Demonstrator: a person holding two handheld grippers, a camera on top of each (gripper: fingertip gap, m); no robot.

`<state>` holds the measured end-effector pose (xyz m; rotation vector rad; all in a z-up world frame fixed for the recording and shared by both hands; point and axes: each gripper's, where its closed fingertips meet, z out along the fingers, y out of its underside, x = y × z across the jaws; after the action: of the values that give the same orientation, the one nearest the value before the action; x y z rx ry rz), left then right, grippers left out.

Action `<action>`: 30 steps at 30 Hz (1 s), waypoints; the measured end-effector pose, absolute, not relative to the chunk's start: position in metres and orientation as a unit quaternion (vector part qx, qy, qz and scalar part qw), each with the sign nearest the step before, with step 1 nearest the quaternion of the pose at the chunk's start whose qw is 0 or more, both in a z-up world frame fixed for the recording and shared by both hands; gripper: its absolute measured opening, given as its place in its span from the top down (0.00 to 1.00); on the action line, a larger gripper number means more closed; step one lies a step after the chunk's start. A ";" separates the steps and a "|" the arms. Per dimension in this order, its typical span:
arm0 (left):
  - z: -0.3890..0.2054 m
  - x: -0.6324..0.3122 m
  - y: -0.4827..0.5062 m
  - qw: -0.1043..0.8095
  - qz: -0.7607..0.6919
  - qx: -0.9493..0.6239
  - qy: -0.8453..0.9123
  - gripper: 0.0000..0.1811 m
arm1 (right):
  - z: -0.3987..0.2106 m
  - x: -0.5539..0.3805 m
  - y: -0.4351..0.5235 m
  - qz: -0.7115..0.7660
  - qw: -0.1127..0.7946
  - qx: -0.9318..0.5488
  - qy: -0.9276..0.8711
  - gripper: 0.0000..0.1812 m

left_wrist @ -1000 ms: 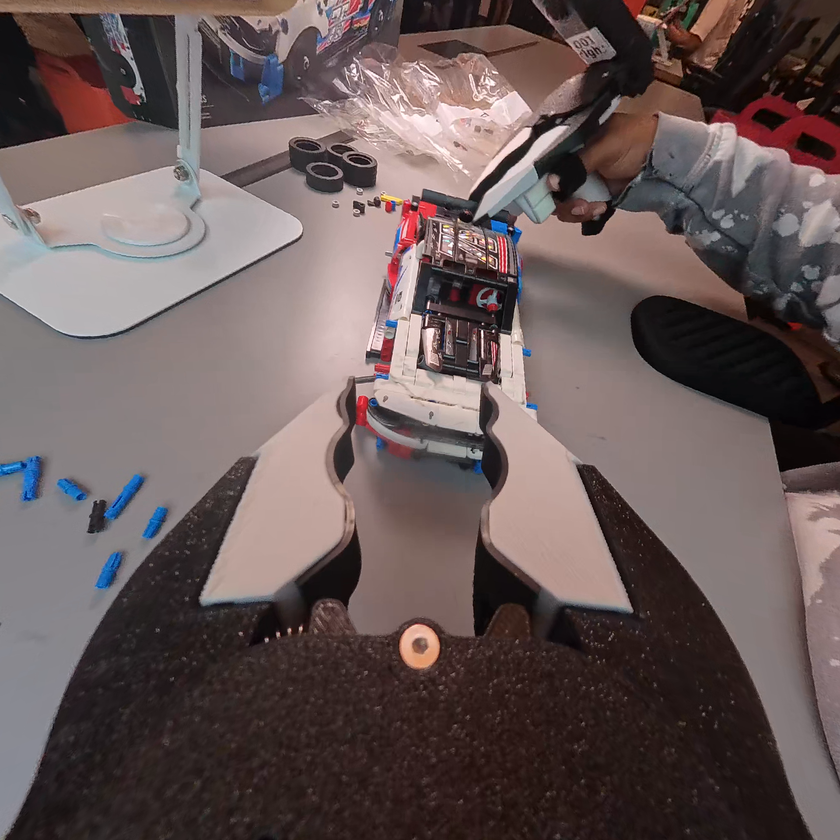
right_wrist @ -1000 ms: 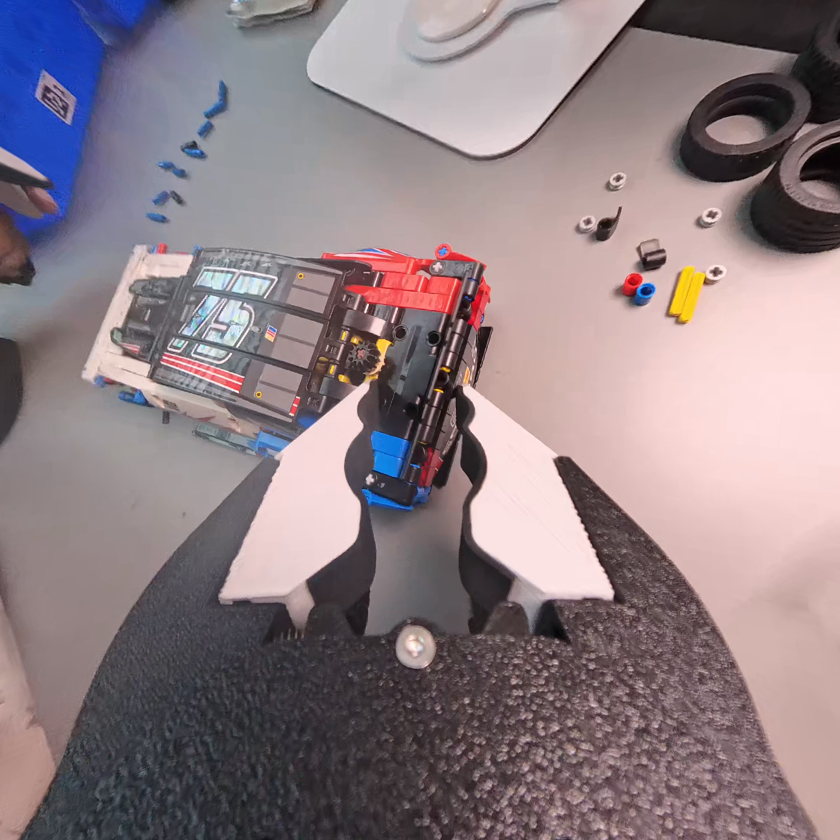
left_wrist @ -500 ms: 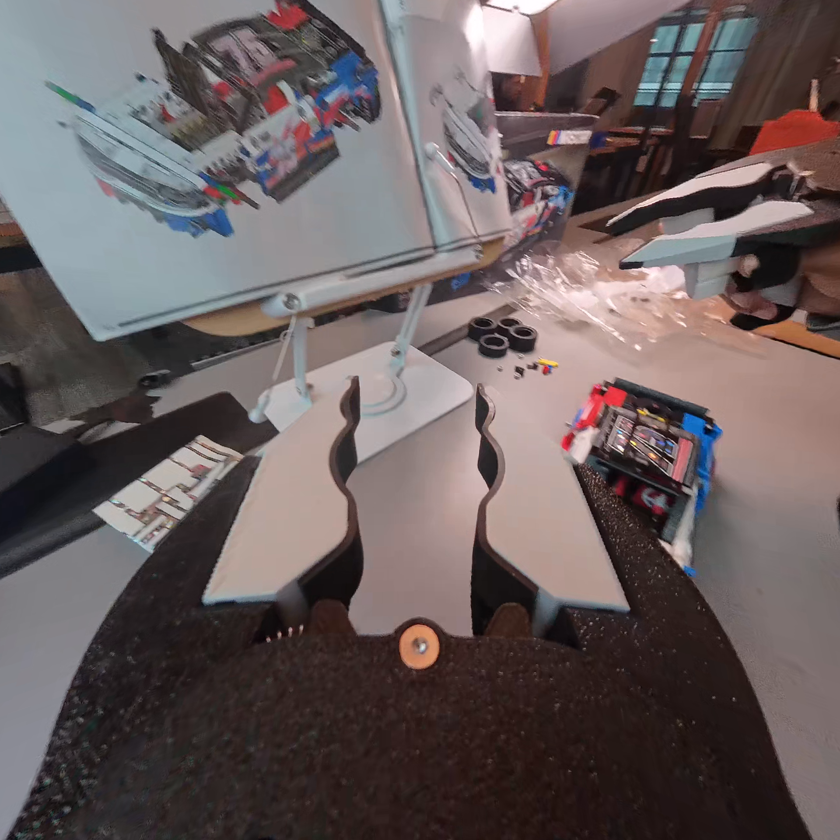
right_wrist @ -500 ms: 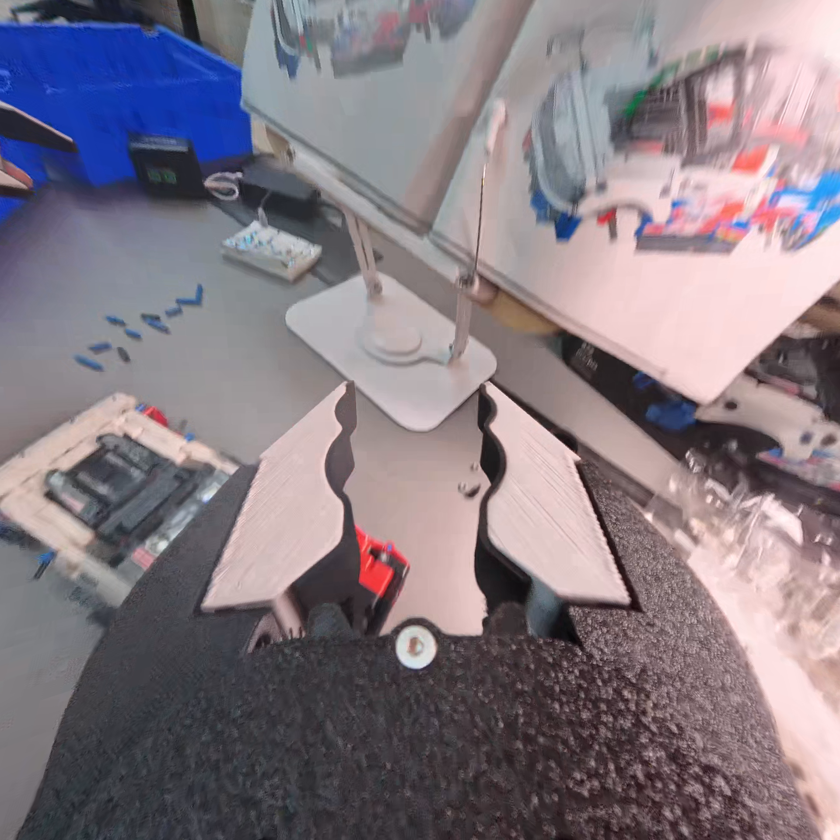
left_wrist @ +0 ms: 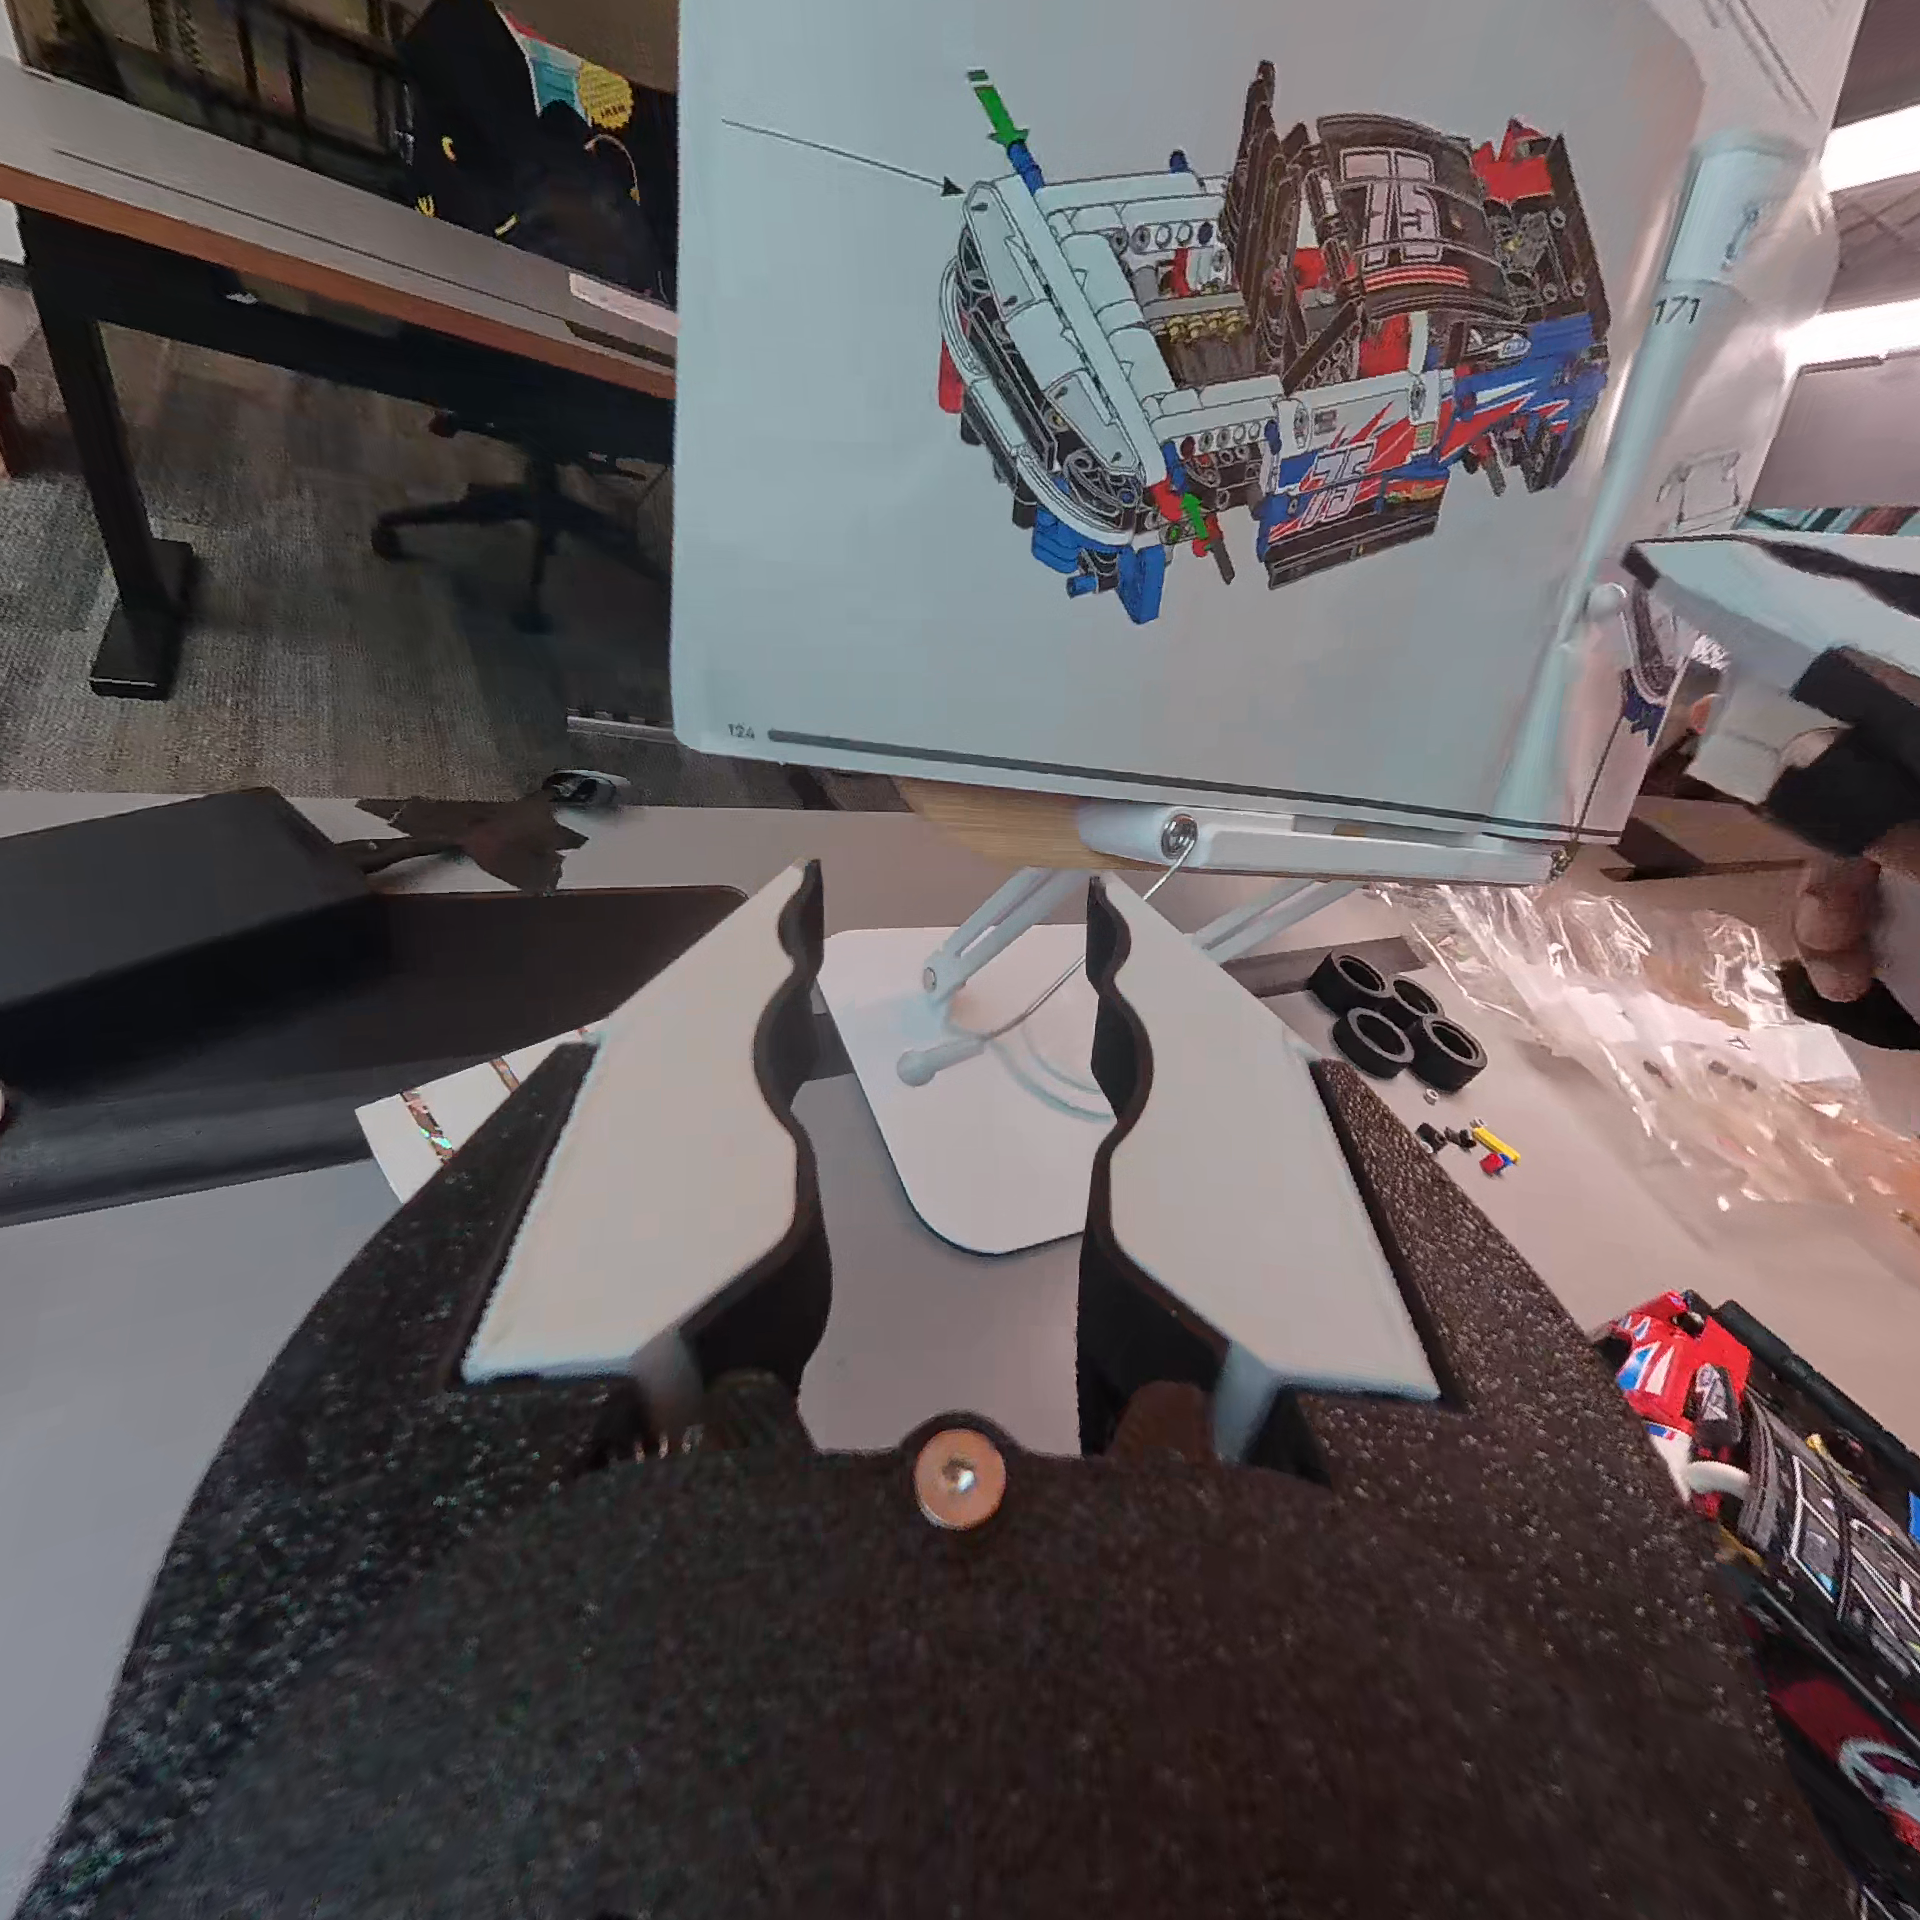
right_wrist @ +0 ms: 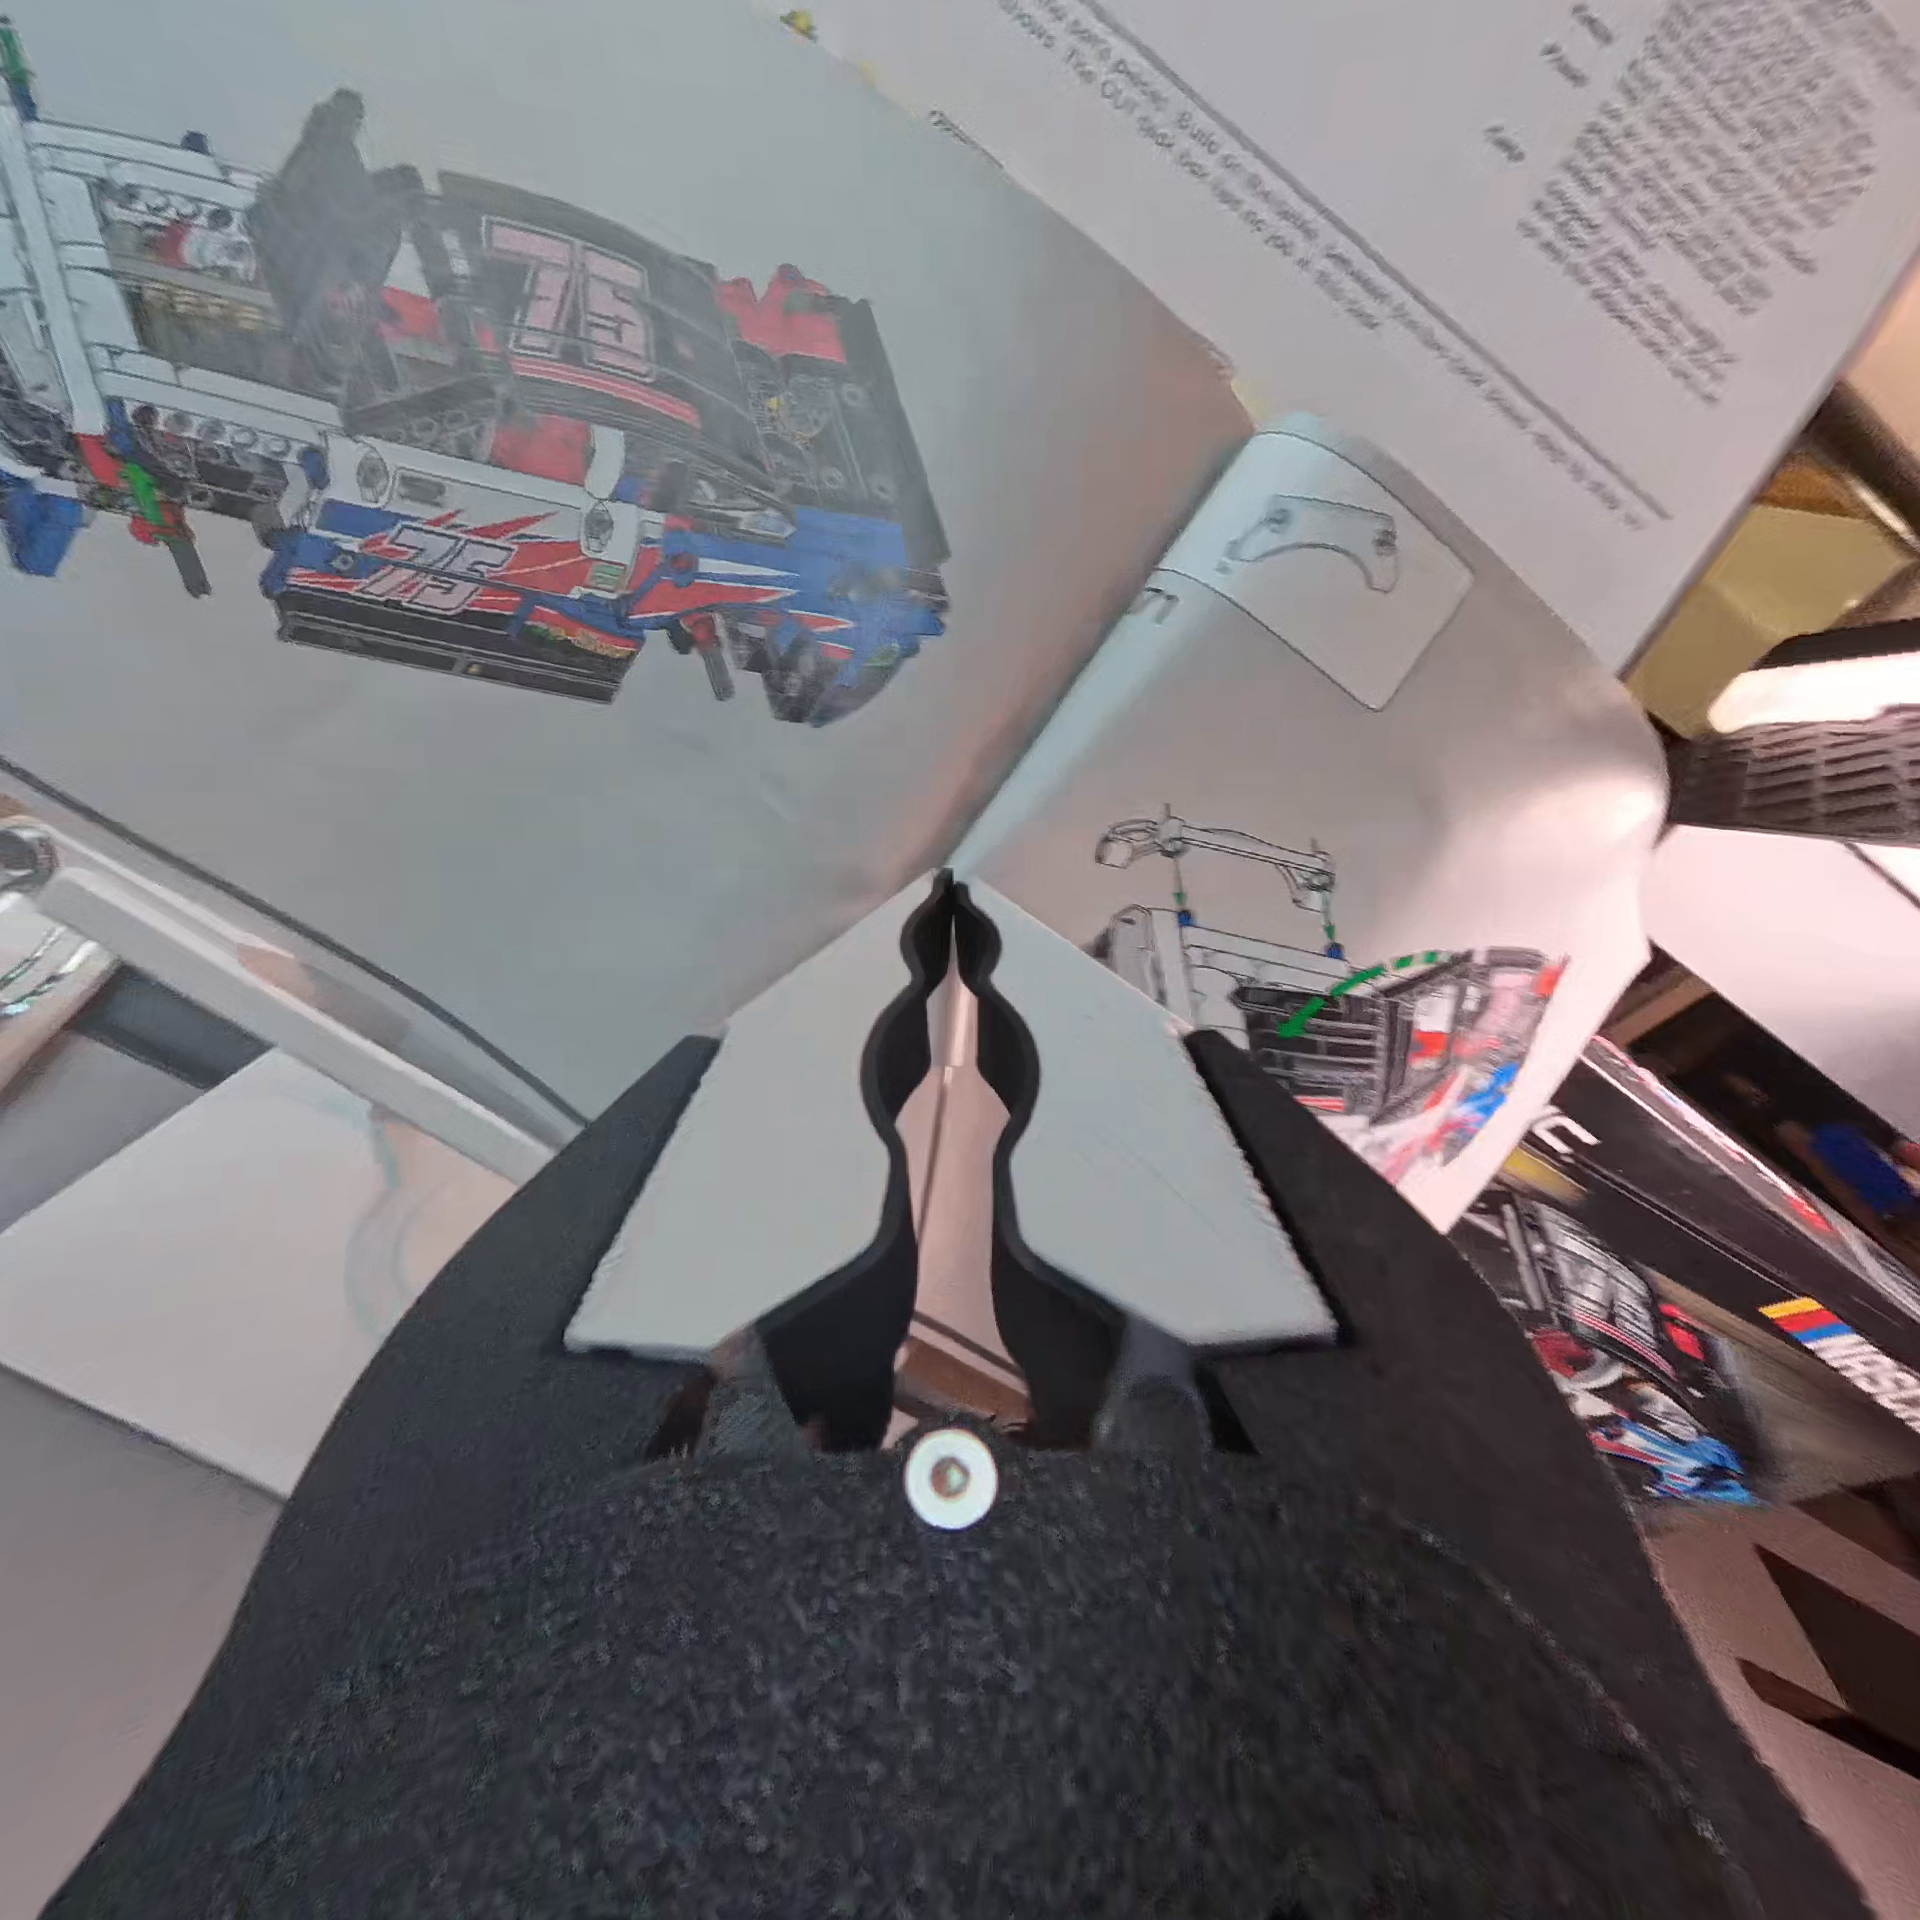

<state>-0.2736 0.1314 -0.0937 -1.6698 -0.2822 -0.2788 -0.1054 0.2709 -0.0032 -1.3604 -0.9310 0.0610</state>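
On my left wrist view, the left gripper (left_wrist: 951, 904) hangs open and empty above the grey table (left_wrist: 156, 1351), facing the white instruction booklet (left_wrist: 1143, 623) on its stand. On my right view, the right gripper (right_wrist: 948, 883) is pinched closed, apparently on the booklet's curling right-hand page (right_wrist: 1403, 779).

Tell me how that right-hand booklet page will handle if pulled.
The page likely flops: it already curls at its outer edge. Probably very light and thin, so apt to crease or tear. The slim-legged stand might tip under a hard tug.
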 end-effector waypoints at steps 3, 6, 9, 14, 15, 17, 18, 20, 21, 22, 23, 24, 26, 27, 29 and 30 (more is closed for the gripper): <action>-0.088 -0.280 0.132 0.666 -0.109 -0.729 -0.115 0.74 | 0.008 -0.074 0.275 0.077 0.697 -0.612 -0.364 1.00; -0.082 -0.280 0.136 0.670 -0.095 -0.730 -0.100 0.74 | -0.006 -0.028 0.292 0.138 0.677 -0.658 -0.301 1.00; -0.074 -0.278 0.143 0.674 -0.089 -0.727 -0.093 0.73 | -0.030 -0.010 0.293 0.214 0.649 -0.669 -0.292 1.00; -0.065 -0.271 0.152 0.686 -0.074 -0.719 -0.087 0.74 | -0.030 -0.054 0.253 0.203 0.652 -0.601 -0.414 0.75; -0.063 -0.268 0.153 0.688 -0.069 -0.717 -0.085 0.74 | -0.033 -0.064 0.251 0.176 0.654 -0.593 -0.435 0.76; -0.060 -0.263 0.154 0.692 -0.056 -0.716 -0.074 0.75 | -0.036 -0.076 0.257 0.110 0.669 -0.569 -0.466 0.88; -0.058 -0.260 0.155 0.692 -0.045 -0.717 -0.066 0.75 | -0.042 -0.076 0.263 0.084 0.667 -0.569 -0.473 1.00; -0.057 -0.257 0.154 0.690 -0.023 -0.722 -0.047 0.74 | -0.043 -0.073 0.264 0.124 0.666 -0.578 -0.455 1.00; -0.058 -0.256 0.155 0.686 -0.014 -0.726 -0.038 0.74 | -0.042 -0.067 0.266 0.163 0.659 -0.597 -0.428 1.00; -0.060 -0.256 0.155 0.681 -0.008 -0.731 -0.032 0.74 | -0.041 -0.058 0.270 0.192 0.653 -0.618 -0.393 1.00; -0.062 -0.255 0.156 0.676 -0.005 -0.736 -0.028 0.74 | -0.043 -0.047 0.276 0.210 0.649 -0.638 -0.357 0.99; -0.064 -0.256 0.158 0.671 -0.006 -0.741 -0.027 0.74 | -0.048 -0.036 0.283 0.228 0.641 -0.659 -0.321 0.99; -0.070 -0.256 0.160 0.661 -0.010 -0.750 -0.026 0.73 | -0.065 -0.019 0.291 0.279 0.613 -0.693 -0.258 0.97; -0.071 -0.256 0.161 0.659 -0.008 -0.752 -0.025 0.74 | -0.073 -0.012 0.292 0.310 0.598 -0.704 -0.225 0.95; -0.073 -0.254 0.163 0.657 -0.006 -0.753 -0.022 0.73 | -0.091 -0.006 0.289 0.372 0.551 -0.726 -0.178 0.94; -0.074 -0.254 0.163 0.656 -0.007 -0.754 -0.021 0.74 | -0.100 -0.004 0.286 0.401 0.524 -0.734 -0.162 0.93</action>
<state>-0.2538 0.1634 -0.0737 -1.7089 -0.0476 -0.0157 -0.0044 0.2864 -0.0998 -1.7568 -0.3868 0.9588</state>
